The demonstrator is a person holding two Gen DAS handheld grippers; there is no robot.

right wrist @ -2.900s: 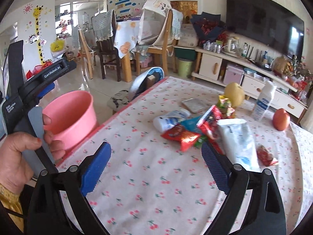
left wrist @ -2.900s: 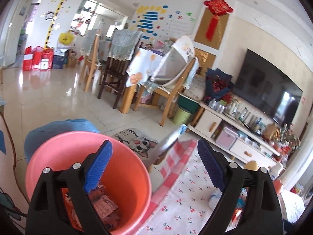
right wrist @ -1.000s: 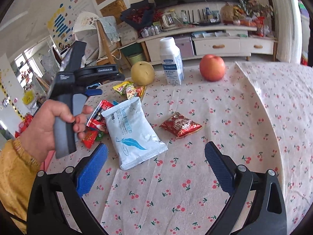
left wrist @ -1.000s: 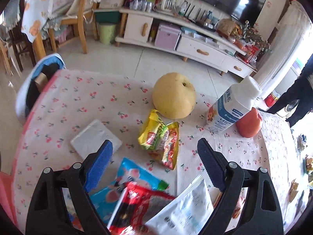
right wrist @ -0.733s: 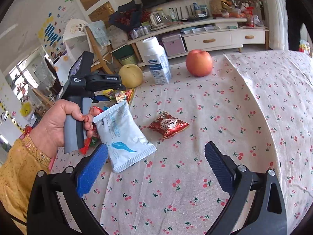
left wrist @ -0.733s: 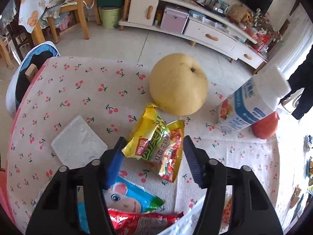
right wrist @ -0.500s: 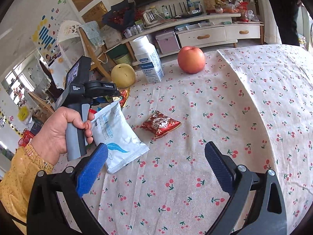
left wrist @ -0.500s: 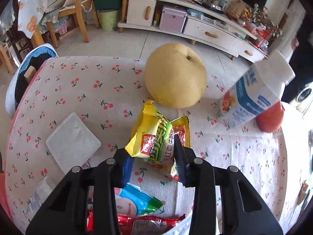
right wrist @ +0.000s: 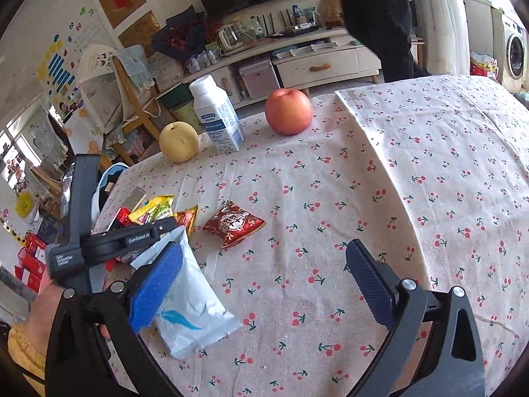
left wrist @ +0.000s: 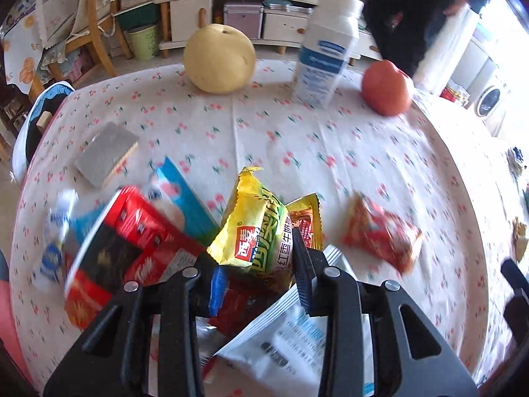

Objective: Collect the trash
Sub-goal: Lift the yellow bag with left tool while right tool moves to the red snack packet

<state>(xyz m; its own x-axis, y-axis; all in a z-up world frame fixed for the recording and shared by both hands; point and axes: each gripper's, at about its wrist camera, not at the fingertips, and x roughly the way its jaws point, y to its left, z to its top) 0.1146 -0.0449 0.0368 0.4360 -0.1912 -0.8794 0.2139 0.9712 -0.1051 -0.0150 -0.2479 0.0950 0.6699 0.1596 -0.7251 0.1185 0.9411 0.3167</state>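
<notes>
1. I am on the pick-up step: my left gripper (left wrist: 258,281) has its jaws drawn in tight on the yellow snack packet (left wrist: 254,231), having just been closing on it; the pads pinch its near end.
2. The packet sits at the near left of the table (left wrist: 330,139), on the heap of wrappers, with an orange sachet (left wrist: 305,218) touching its right side.
3. Next I judge I must lift it clear without dragging the sachet, then carry it left to the pink bucket (left wrist: 6,314), only its edge showing.
4. My left gripper tips steeply down over the heap.
5. My right gripper (right wrist: 264,284) hangs wide open and empty above the white bag (right wrist: 191,311), angled down.
</notes>
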